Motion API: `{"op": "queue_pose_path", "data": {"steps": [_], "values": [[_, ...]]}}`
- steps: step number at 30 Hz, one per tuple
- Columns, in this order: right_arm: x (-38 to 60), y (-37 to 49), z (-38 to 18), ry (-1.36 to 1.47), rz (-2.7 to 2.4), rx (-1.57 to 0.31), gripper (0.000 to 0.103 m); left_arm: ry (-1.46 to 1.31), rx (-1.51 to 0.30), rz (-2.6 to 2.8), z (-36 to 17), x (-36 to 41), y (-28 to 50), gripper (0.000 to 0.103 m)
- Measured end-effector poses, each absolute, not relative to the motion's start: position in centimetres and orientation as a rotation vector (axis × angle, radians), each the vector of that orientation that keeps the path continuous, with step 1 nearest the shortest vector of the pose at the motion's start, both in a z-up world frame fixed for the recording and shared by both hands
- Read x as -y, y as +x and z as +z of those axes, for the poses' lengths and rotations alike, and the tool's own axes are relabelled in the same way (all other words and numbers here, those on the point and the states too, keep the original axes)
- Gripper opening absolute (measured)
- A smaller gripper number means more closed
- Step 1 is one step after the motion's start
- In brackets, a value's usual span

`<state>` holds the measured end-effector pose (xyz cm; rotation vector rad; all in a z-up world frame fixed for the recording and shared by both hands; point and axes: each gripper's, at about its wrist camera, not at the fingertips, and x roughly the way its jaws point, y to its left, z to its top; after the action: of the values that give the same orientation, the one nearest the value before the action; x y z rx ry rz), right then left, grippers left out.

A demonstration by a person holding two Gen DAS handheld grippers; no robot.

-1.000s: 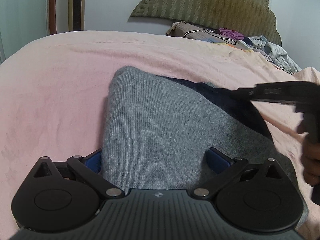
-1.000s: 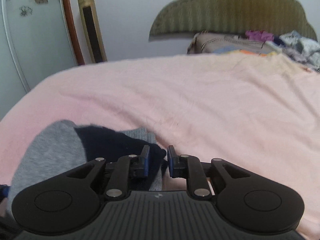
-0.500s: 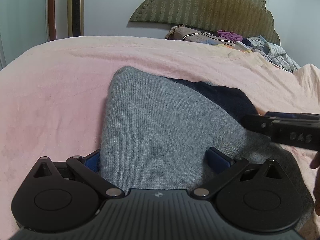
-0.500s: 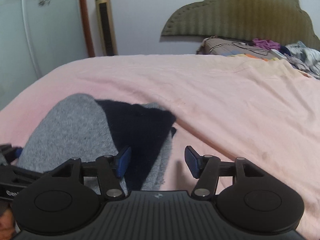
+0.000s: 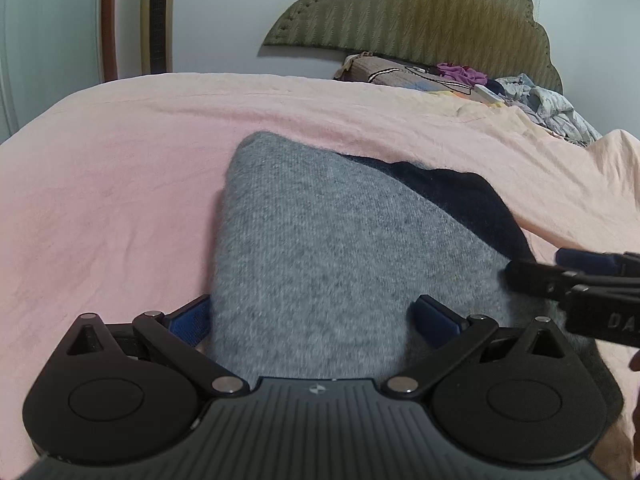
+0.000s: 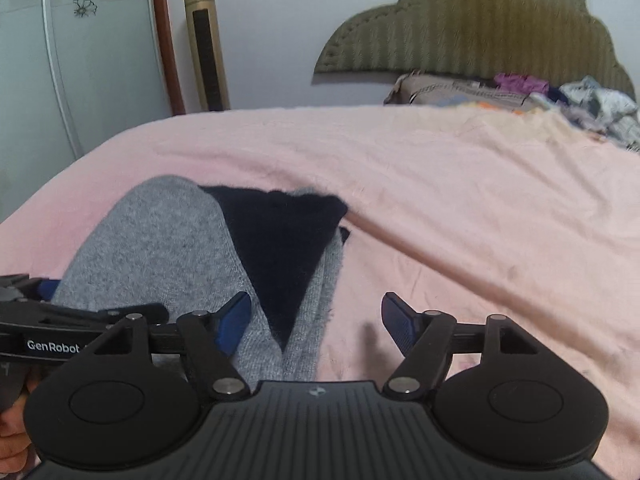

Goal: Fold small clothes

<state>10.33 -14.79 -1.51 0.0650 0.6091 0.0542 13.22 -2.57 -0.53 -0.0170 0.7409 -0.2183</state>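
Observation:
A grey knit garment with a dark navy part lies folded on the pink bedsheet. My left gripper is open, its blue pads on either side of the garment's near end. My right gripper is open over the garment's right edge, holding nothing. The right gripper also shows at the right edge of the left wrist view. The left gripper shows at the left edge of the right wrist view.
An olive padded headboard stands at the far end of the bed. A pile of other clothes lies below it at the back right. A gold tower fan and a wardrobe door stand at the left.
My right gripper let go of the navy part, opened wide and drew back toward the garment's near end. The left gripper stayed open around the grey cloth.

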Motion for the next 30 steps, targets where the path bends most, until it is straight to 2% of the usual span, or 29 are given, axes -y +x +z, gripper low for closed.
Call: {"op": "queue_pose_path", "data": {"steps": [6,9,18,30], "values": [[14.2,8.4,-1.9,0.055,0.069,-0.627,0.072,-0.024,-0.738,-0.202,-0.6,2.2,12.3,0.103],[14.4,8.5,-3.0,0.044,0.038,-0.637,0.081,-0.018,-0.738,-0.202,-0.4,2.4,12.3,0.103],[14.6,8.4,-3.3,0.042,0.029,-0.63,0.086,-0.013,-0.731,-0.203,-0.7,2.3,12.3,0.103],[13.5,7.1,-3.0,-0.016,0.02,-0.628,0.086,-0.008,-0.73,-0.201,-0.7,2.4,12.3,0.103]]}}
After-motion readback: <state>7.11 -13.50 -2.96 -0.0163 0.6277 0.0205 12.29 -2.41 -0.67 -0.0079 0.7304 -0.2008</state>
